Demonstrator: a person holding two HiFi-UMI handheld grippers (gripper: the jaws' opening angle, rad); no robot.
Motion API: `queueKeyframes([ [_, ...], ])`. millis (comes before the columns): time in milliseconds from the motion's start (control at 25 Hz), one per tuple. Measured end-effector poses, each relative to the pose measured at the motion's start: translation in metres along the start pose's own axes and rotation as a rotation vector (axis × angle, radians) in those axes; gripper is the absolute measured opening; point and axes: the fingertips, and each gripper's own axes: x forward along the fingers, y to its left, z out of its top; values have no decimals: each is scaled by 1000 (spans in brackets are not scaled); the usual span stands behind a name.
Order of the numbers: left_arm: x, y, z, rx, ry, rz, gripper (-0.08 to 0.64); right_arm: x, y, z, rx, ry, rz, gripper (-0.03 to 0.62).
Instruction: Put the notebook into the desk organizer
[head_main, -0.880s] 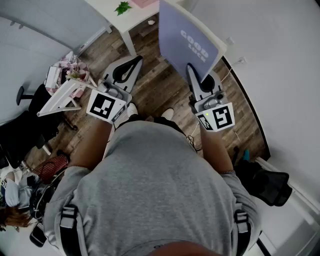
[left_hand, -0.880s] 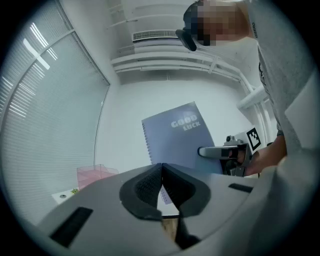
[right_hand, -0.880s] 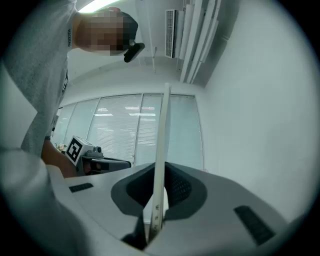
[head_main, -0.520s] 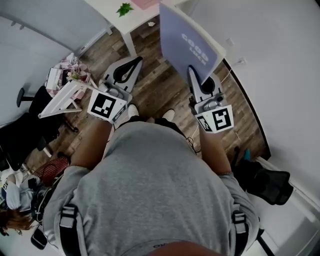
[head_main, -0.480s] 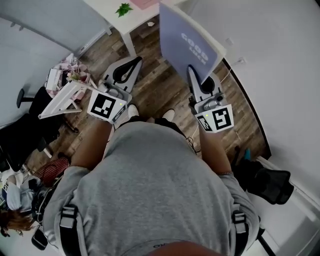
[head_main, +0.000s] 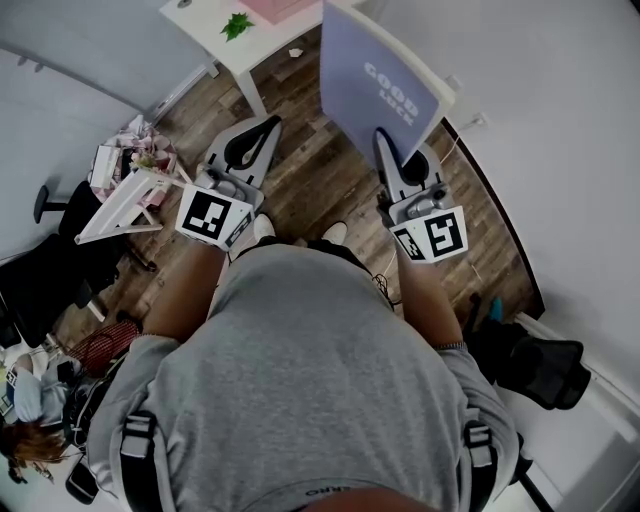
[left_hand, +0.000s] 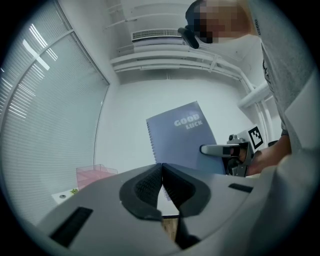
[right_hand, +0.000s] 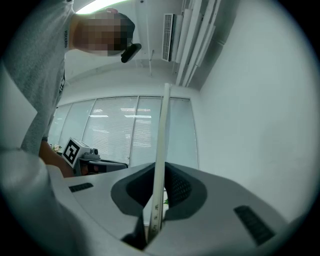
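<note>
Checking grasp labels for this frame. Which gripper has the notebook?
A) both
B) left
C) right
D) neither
C: the right gripper is clamped on the edge of the notebook, which runs up between its jaws, while the left gripper has its jaws shut together on nothing.
</note>
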Motion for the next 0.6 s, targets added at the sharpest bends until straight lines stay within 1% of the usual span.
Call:
queueKeyframes([
  [280, 22, -24, -3, 6, 4, 12, 20, -15, -23, -2, 3, 2, 30, 40],
  [440, 32, -38, -5, 7, 3, 45, 20, -27, -37, -5, 11, -1, 50, 40],
  [600, 42, -54, -6, 3, 3, 62, 20, -41, -52, -8, 28, -4, 76, 40],
])
